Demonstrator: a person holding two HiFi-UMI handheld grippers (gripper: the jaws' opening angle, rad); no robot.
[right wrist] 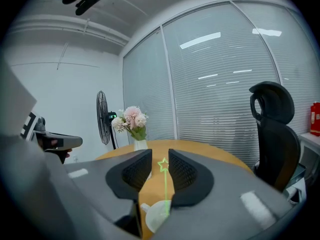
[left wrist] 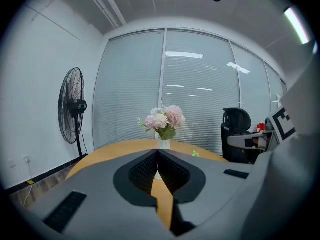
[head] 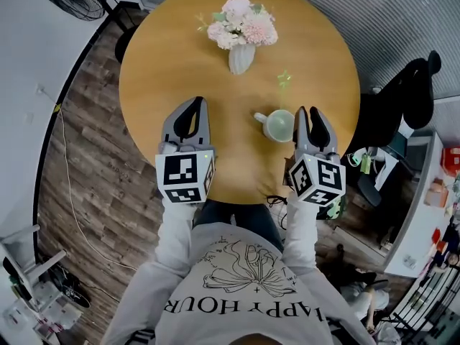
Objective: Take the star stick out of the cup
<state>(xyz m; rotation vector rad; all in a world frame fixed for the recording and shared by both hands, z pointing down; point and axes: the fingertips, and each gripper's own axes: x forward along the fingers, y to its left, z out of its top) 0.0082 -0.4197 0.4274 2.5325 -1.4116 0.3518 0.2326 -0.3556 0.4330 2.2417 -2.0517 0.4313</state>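
A pale green cup (head: 279,126) stands on the round wooden table (head: 180,56), right of centre near the front edge. A thin green star stick (head: 284,78) rises from it and leans away from me. My right gripper (head: 309,111) hovers just right of the cup, jaws open. In the right gripper view the star stick (right wrist: 163,166) shows in the gap between the pads of the right gripper (right wrist: 160,155), which do not press on it, and the cup (right wrist: 156,215) sits low in that gap. My left gripper (head: 196,102) rests over the table to the left, shut and empty, its jaws meeting in the left gripper (left wrist: 157,152) view.
A white vase of pink flowers (head: 241,31) stands at the far middle of the table. A standing fan (left wrist: 72,109) is on the floor at the left. A black office chair (right wrist: 272,129) and a cluttered desk lie to the right of the table.
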